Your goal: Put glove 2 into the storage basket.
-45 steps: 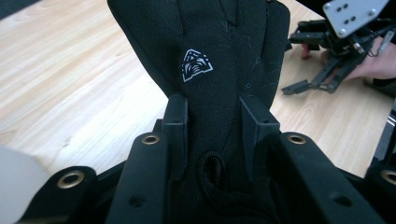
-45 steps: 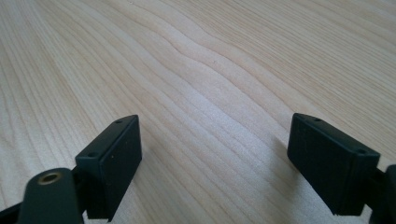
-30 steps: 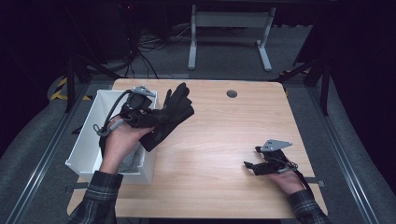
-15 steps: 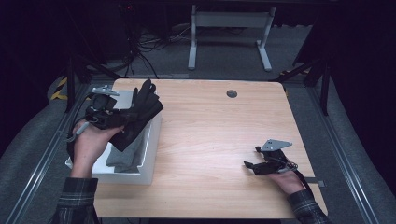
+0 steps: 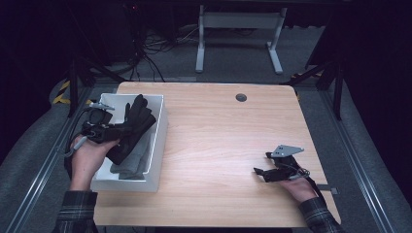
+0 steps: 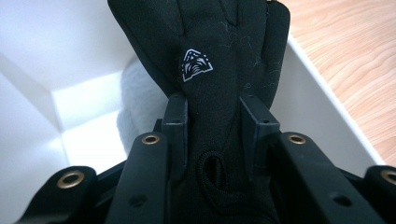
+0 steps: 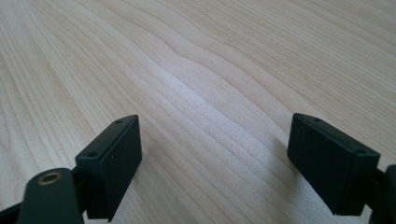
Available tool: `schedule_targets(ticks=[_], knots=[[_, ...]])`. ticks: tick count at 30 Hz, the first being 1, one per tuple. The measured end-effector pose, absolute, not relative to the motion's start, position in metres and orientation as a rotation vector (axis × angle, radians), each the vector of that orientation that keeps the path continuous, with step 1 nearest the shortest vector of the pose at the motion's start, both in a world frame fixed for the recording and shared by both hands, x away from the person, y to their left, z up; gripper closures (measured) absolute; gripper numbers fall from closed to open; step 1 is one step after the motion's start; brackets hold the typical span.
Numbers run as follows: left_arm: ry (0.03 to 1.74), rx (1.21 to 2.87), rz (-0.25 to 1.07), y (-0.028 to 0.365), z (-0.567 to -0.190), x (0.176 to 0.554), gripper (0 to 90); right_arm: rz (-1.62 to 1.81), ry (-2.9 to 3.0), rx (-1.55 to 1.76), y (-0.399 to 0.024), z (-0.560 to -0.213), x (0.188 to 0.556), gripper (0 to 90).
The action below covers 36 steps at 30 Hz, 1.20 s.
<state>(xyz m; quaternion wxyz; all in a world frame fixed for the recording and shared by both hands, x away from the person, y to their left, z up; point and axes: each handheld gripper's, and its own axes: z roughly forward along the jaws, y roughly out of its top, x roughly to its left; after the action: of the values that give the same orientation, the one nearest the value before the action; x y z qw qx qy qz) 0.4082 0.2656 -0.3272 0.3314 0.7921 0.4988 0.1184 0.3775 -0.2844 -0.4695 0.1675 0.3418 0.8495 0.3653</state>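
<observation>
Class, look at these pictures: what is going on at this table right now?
A person works at a wooden table with tongs in each hand. The left tongs are shut on a black glove and hold it above a white box at the table's left side. Something grey already lies in that box. The right tongs are open with nothing between them, low over the bare wood near the right front corner.
</observation>
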Motion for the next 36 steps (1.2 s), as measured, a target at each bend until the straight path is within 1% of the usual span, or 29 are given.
schedule_targets(ticks=[12, 16, 18, 20, 28, 30, 36], knots=[[1.344, 2.075, 0.244, 0.261, -0.364, 0.42, 67.4, 1.039, 2.416, 0.974, -0.284, -0.47, 0.377, 18.4], [1.349, 2.088, 0.251, 0.259, -0.372, 0.422, 64.6, 1.039, 2.416, 0.975, -0.284, -0.47, 0.377, 18.4], [1.361, 2.092, 0.267, 0.259, -0.374, 0.423, 60.8, 1.039, 2.416, 0.975, -0.284, -0.47, 0.377, 18.4], [1.365, 2.089, 0.287, 0.259, -0.375, 0.424, 52.6, 1.039, 2.416, 0.975, -0.284, -0.47, 0.377, 18.4], [1.352, 2.081, 0.336, 0.261, -0.371, 0.423, 29.1, 1.038, 2.416, 0.976, -0.284, -0.469, 0.377, 18.4], [1.345, 2.07, 0.342, 0.261, -0.367, 0.422, 25.3, 1.038, 2.416, 0.975, -0.284, -0.469, 0.377, 18.4], [1.278, 2.056, 0.355, 0.254, -0.348, 0.419, 23.3, 1.038, 2.416, 0.976, -0.284, -0.469, 0.377, 18.4]])
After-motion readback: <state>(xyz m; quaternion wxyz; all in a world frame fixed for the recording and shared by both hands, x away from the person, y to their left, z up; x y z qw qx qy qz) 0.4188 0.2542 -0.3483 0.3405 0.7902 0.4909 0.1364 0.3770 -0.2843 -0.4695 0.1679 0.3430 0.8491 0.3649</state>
